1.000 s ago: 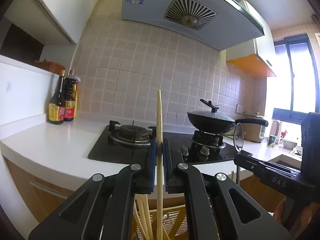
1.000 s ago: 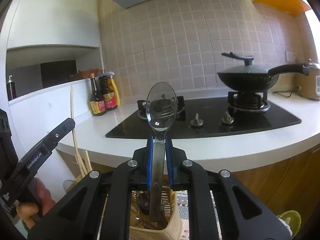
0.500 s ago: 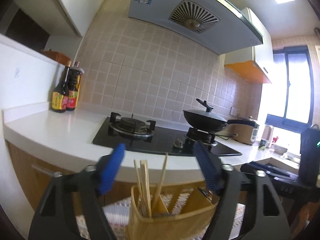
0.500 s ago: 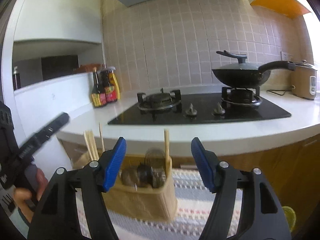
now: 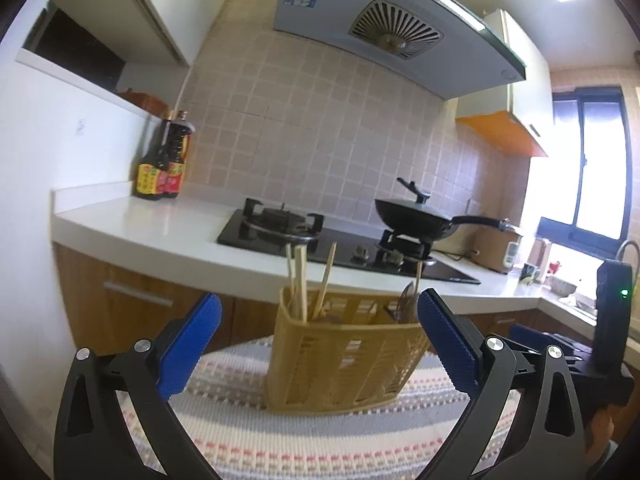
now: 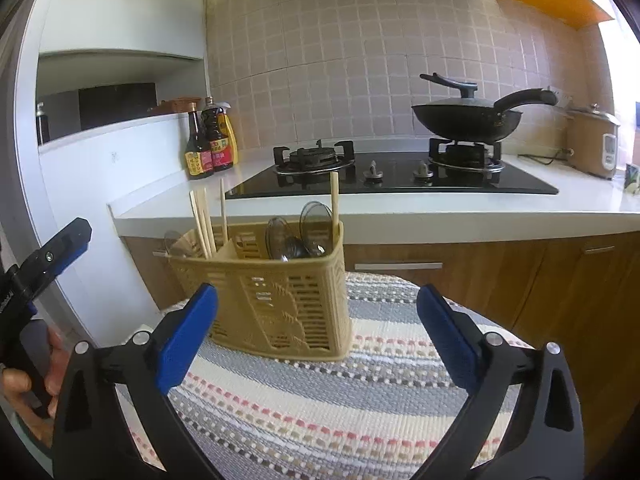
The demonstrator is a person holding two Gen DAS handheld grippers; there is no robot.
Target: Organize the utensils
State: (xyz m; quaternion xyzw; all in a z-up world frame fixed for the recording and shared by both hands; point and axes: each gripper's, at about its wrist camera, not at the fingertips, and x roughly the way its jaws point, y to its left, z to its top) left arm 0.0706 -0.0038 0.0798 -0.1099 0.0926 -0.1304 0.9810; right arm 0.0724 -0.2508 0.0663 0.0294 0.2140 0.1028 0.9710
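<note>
- Striped woven mat [image 6: 360, 400] in grey, cream and pink covers the near surface.
- Tan perforated plastic utensil basket [image 6: 272, 300] stands upright on the mat.
- Left gripper [image 5: 320, 344] and right gripper [image 6: 316, 340] hang before the basket, jaws wide apart, holding nothing.
- Clear spoons [image 6: 294, 236] stand in its right compartment.
- Wooden chopsticks [image 6: 204, 220] stand in its left compartment; one [image 6: 334, 198] stands among the spoons.
</note>
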